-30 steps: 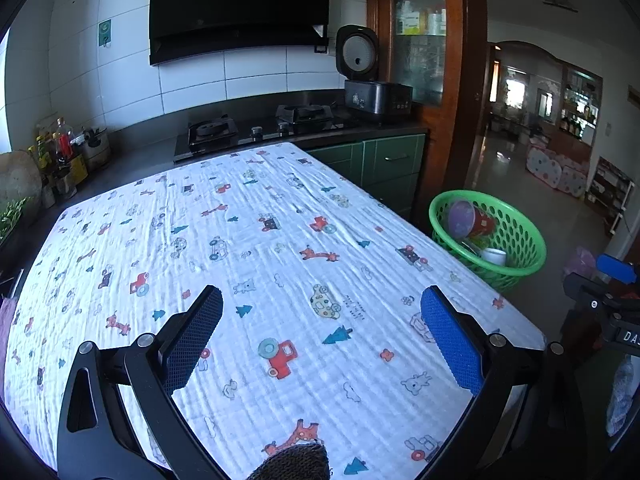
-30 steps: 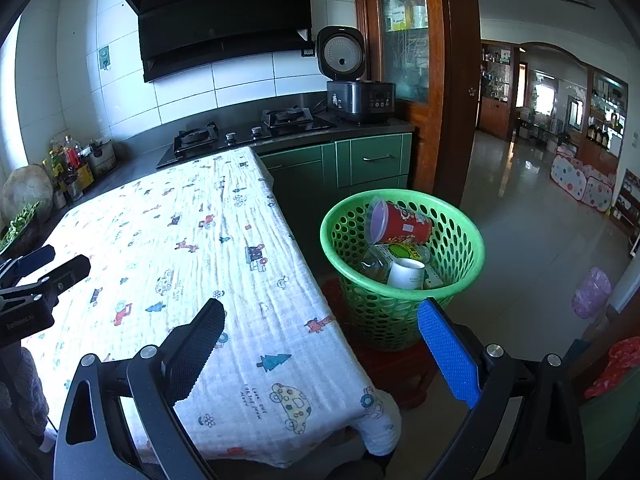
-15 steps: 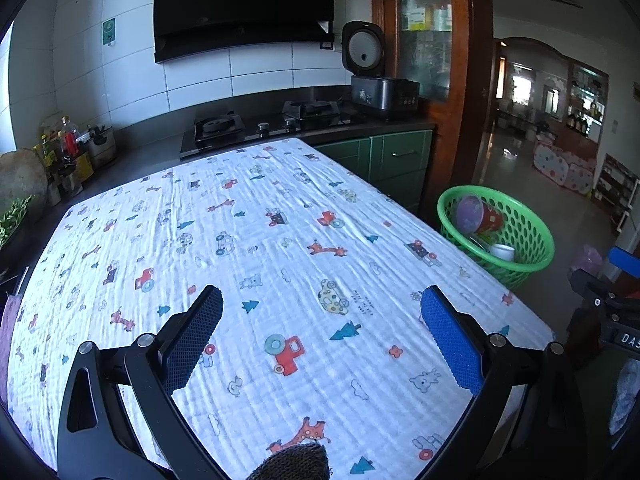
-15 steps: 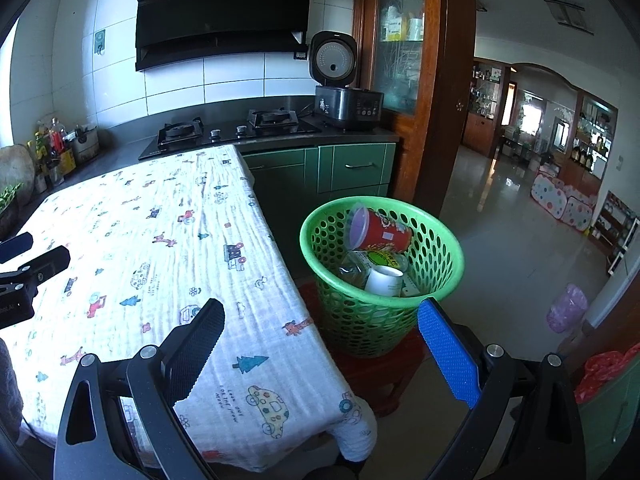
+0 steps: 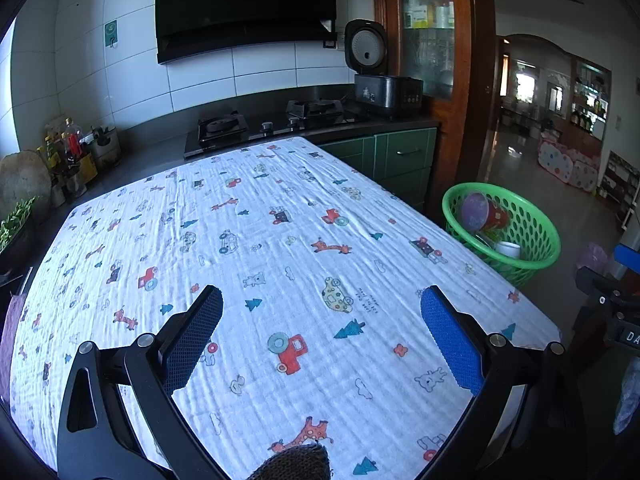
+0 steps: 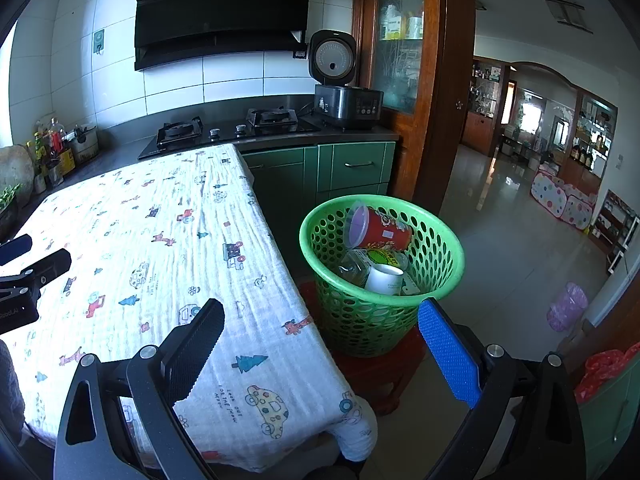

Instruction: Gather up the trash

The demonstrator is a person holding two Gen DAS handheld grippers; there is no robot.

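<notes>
A green perforated basket stands on a red stool off the table's right edge. Inside lie a red cup with a clear lid, a white cup, a clear bottle and some wrappers. My left gripper hovers open over the cloth-covered table, nothing between its fingers. My right gripper is open too, near the table's front right corner, short of the basket. No loose trash shows on the cloth.
A dark counter with a gas hob and a rice cooker runs behind the table. Bottles and jars crowd its left end. Green cabinets and a wooden door frame stand right, tiled floor beyond.
Both grippers have drawn back and risen slightly, so the table and basket look a little farther away. Both stay open and hold nothing. The basket's contents have not moved.
</notes>
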